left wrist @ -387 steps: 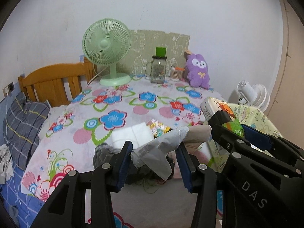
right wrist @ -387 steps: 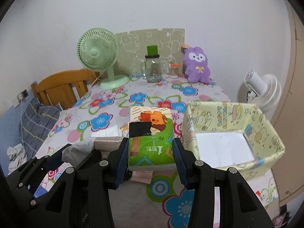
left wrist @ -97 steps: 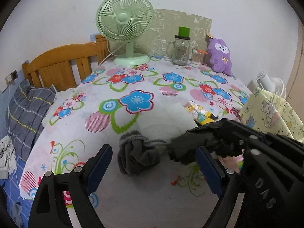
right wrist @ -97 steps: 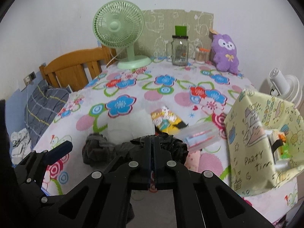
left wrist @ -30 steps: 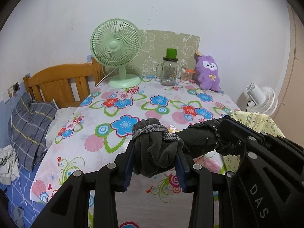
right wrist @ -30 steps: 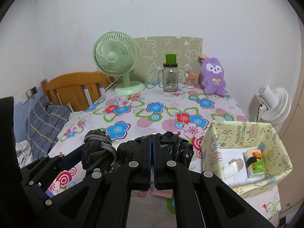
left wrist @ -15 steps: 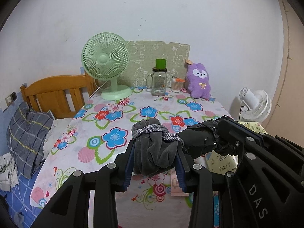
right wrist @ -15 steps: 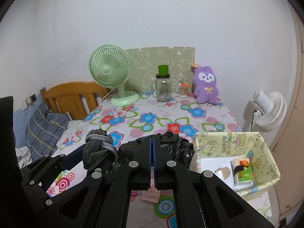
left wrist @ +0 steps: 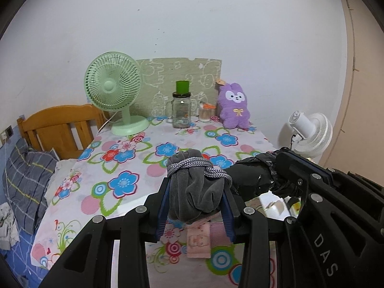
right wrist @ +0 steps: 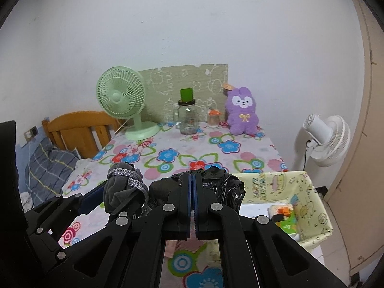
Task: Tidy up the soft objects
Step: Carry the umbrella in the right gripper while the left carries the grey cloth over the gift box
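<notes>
My left gripper [left wrist: 195, 192] is shut on a grey velvet pouch [left wrist: 195, 193] with a grey cord, held well above the flowered table [left wrist: 134, 163]. The pouch also shows in the right wrist view [right wrist: 121, 188]. My right gripper [right wrist: 192, 187] is shut on a crumpled black plastic bag [right wrist: 228, 189], held just right of the pouch; the bag also shows in the left wrist view [left wrist: 249, 180]. The yellow patterned storage box [right wrist: 309, 216] sits below to the right, holding a green tissue pack [right wrist: 282, 213]. A pink cloth [left wrist: 204, 240] lies on the table under the pouch.
At the table's back stand a green fan [left wrist: 112, 88], a glass jar with a green lid [left wrist: 182, 110], a small jar [left wrist: 206, 112] and a purple plush bunny [left wrist: 234, 106]. A wooden bed head [left wrist: 57, 127] and a pillow are left. A white floor fan [right wrist: 324, 136] is right.
Both grippers have risen and drawn back from the table with the pouch and the bag still held. The table and the box look lower and farther in view.
</notes>
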